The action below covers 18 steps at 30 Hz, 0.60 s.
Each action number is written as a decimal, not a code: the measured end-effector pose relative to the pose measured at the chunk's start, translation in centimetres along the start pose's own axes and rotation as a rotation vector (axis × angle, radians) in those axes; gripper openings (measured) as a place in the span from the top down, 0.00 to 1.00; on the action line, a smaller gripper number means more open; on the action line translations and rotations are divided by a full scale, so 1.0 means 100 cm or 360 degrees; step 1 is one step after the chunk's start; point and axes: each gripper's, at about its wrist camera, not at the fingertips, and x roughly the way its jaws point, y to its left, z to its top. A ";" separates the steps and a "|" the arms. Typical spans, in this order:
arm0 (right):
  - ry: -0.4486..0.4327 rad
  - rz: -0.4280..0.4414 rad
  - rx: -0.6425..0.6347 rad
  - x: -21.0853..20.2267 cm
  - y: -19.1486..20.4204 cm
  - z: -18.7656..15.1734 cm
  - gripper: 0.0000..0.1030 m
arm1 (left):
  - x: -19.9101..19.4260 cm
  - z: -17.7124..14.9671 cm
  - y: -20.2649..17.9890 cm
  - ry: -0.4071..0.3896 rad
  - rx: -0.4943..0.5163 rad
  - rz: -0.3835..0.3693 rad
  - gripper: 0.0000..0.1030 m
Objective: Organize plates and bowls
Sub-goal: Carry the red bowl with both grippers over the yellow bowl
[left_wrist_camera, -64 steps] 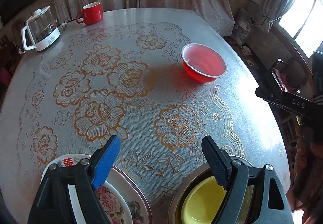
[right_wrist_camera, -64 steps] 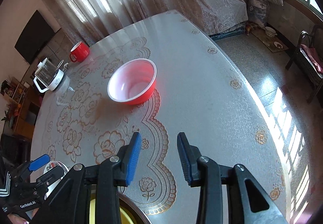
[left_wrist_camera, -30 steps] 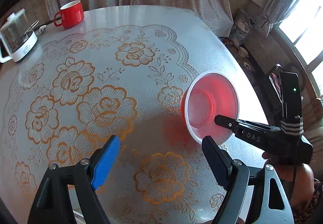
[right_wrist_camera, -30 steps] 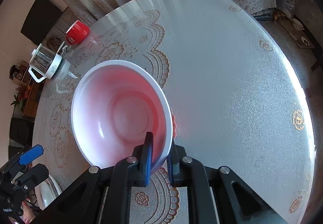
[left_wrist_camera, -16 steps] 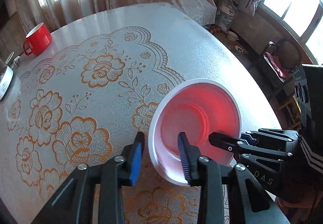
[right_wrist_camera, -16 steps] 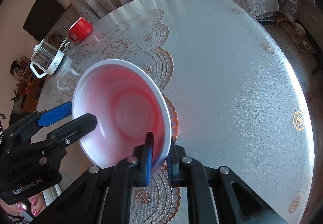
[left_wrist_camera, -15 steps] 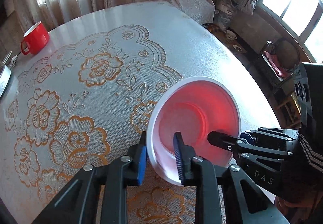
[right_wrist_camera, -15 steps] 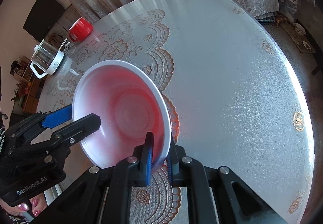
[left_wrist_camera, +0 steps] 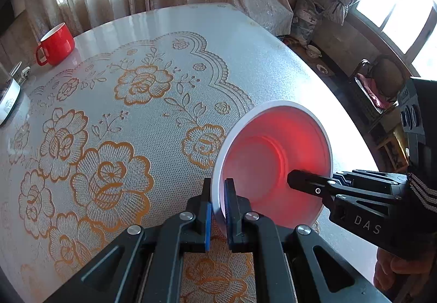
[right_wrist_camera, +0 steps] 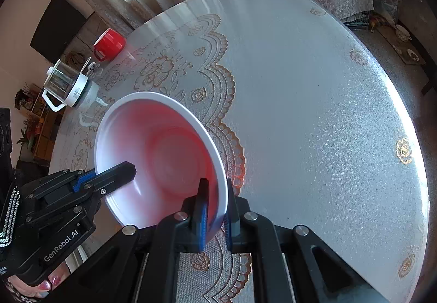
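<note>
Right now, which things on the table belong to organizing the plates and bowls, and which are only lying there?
For the job: red plastic bowl with white rim, clamped by both grippers.
Just lying about: red ceramic mug; glass kettle with white base.

One red bowl [left_wrist_camera: 275,163], one red mug [left_wrist_camera: 56,44], one kettle [right_wrist_camera: 67,87], two tongs [left_wrist_camera: 217,195].
</note>
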 end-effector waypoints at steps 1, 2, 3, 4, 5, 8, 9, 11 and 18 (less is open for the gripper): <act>-0.0002 0.0000 -0.0001 -0.001 0.002 -0.001 0.92 | -0.003 -0.002 -0.001 -0.0005 0.0000 -0.0005 0.92; -0.0003 0.0001 0.0001 -0.003 0.003 -0.003 0.92 | -0.007 -0.004 -0.001 -0.0011 -0.0001 -0.0011 0.92; -0.0006 0.0007 0.0005 -0.006 0.004 -0.004 0.92 | -0.012 -0.006 -0.001 -0.0017 -0.0004 -0.0020 0.92; -0.0012 0.0018 0.0012 -0.009 0.004 -0.006 0.92 | -0.017 -0.008 -0.002 -0.0024 -0.0006 -0.0030 0.92; -0.0019 0.0023 0.0016 -0.013 0.005 -0.008 0.92 | -0.022 -0.011 -0.003 -0.0035 -0.0006 -0.0038 0.92; -0.0050 0.0026 0.0003 -0.026 0.012 -0.016 0.92 | -0.038 -0.019 -0.004 -0.0066 -0.0017 -0.0060 0.92; -0.0057 0.0023 -0.0004 -0.031 0.014 -0.020 0.92 | -0.044 -0.021 -0.005 -0.0077 -0.0020 -0.0067 0.92; -0.0071 0.0024 -0.0005 -0.041 0.019 -0.026 0.92 | -0.055 -0.027 -0.006 -0.0096 -0.0026 -0.0083 0.92; -0.0117 0.0025 0.0009 -0.078 0.037 -0.055 0.92 | -0.100 -0.051 -0.011 -0.0178 0.0021 -0.0147 0.92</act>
